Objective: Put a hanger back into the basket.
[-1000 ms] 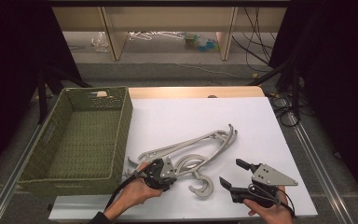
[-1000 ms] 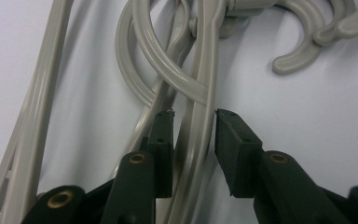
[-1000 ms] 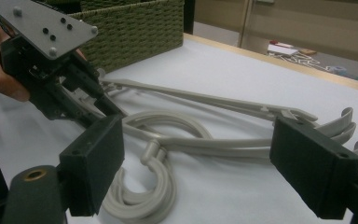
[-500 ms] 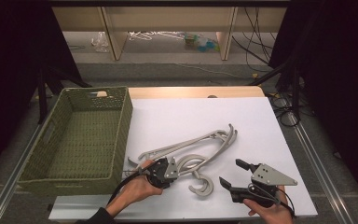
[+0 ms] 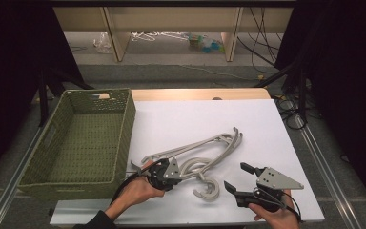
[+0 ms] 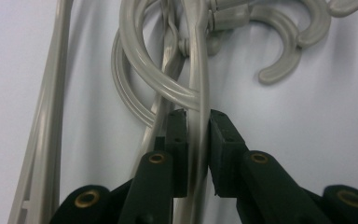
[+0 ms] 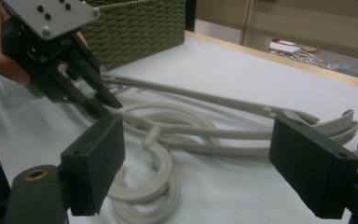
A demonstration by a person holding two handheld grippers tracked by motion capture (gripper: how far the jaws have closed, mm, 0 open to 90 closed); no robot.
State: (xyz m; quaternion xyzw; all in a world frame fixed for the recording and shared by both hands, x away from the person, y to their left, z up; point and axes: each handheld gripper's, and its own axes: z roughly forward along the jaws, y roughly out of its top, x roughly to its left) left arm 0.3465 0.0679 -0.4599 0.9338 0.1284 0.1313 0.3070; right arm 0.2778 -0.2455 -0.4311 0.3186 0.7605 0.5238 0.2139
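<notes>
Green woven basket (image 5: 83, 138), white table (image 5: 190, 119)

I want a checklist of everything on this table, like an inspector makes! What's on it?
Surface: white table top, wooden strip along the far edge.
Job's things: tangled grey hangers lying flat beside the green basket.
Clutter: nothing seen on the table.
Grippers: left gripper has just closed on one hanger arm; right gripper open, holding nothing.
Cables: a black cable trails from the left gripper; more cables on the floor at far right.
Surroundings: dark curtains at the sides, wooden shelf legs and floor litter behind.
</notes>
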